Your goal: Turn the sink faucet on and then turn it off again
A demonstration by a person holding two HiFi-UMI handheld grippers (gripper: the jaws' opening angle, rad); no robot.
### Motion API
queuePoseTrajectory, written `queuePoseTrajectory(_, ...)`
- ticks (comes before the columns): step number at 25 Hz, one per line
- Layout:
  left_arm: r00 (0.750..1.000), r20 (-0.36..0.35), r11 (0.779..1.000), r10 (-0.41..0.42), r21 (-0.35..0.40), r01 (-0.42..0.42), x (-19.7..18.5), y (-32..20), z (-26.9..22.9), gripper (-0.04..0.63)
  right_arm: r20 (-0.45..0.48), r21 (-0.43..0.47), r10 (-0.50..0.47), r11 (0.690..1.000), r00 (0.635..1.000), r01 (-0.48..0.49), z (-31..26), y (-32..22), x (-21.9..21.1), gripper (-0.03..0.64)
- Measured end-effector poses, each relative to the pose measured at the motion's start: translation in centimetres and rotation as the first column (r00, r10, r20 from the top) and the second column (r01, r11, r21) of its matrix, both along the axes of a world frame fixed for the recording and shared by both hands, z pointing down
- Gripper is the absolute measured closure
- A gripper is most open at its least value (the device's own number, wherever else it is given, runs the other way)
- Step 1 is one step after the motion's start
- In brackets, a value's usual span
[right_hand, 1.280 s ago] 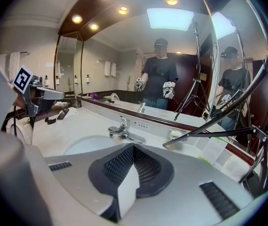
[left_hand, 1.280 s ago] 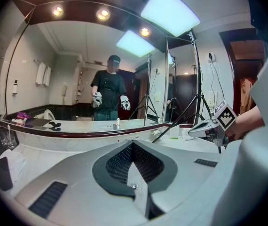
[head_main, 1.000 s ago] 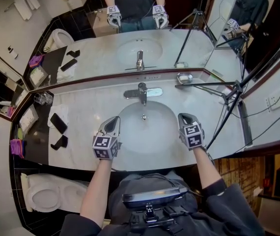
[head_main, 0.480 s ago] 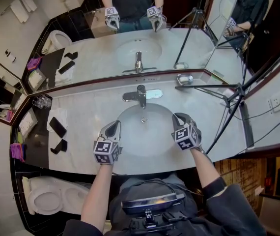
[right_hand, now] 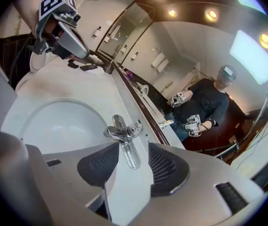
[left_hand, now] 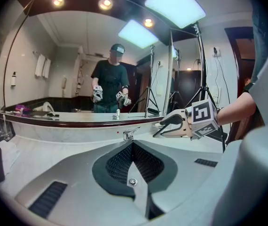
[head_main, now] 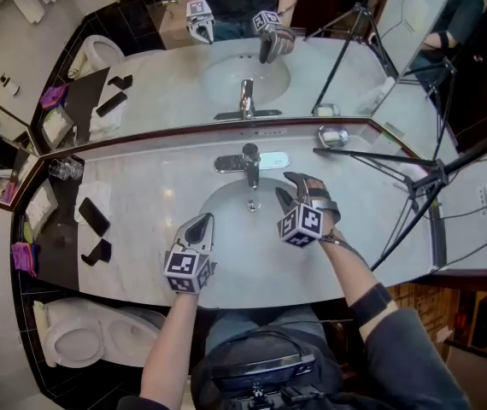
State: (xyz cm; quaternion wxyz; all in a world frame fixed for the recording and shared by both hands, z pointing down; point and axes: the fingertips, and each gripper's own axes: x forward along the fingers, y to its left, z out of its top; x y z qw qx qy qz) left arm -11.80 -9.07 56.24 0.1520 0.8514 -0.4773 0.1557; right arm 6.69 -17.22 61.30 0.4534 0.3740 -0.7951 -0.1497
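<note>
Chrome faucet (right_hand: pixel 122 132) near right gripper (head_main: pixel 292 188)

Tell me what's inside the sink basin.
Only the metal drain shows in the basin. The right gripper, jaws just opened and empty, hovers over its right side, hiding part of it.

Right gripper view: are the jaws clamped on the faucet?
No: the right gripper's jaws have just been opening and stand apart, with the faucet ahead in line with the gap, untouched.

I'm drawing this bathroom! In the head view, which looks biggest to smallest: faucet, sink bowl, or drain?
Largest: sink bowl.
Then: faucet.
Smallest: drain.
They sit close together, so the order is safe.
</note>
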Motion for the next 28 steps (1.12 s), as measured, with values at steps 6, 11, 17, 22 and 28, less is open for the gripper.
queuePoseTrajectory(6,1.0,-0.015,1.0,-0.012,-0.01,0.012,-0.2,-0.5,1.4,0.607,-0.119,0.03,-0.089,0.995,0.989,0.093,1.7,-4.8,-2.5,0.397)
queuePoseTrajectory(11,0.999,-0.022,0.999,-0.027,-0.027,0.027,-0.8,-0.7,2.6,0.606,-0.2,0.05,-0.163,0.983,0.966,0.176,2.6,-7.7,-4.6,0.397)
queuePoseTrajectory(17,0.999,-0.026,0.998,-0.044,-0.045,0.043,-1.5,-1.0,3.6,0.607,-0.314,0.028,-0.26,0.959,0.913,0.283,4.6,-8.8,-6.7,0.414)
queuePoseTrajectory(22,0.998,-0.03,0.997,-0.052,-0.054,0.05,-1.6,-1.0,4.1,0.606,-0.322,-0.014,-0.292,0.953,0.901,0.303,5.3,-8.2,-7.3,0.433)
queuePoseTrajectory(28,0.998,-0.035,0.996,-0.058,-0.067,0.056,-2.0,-0.7,4.6,0.606,-0.342,-0.03,-0.285,0.956,0.895,0.293,5.3,-8.3,-7.1,0.469)
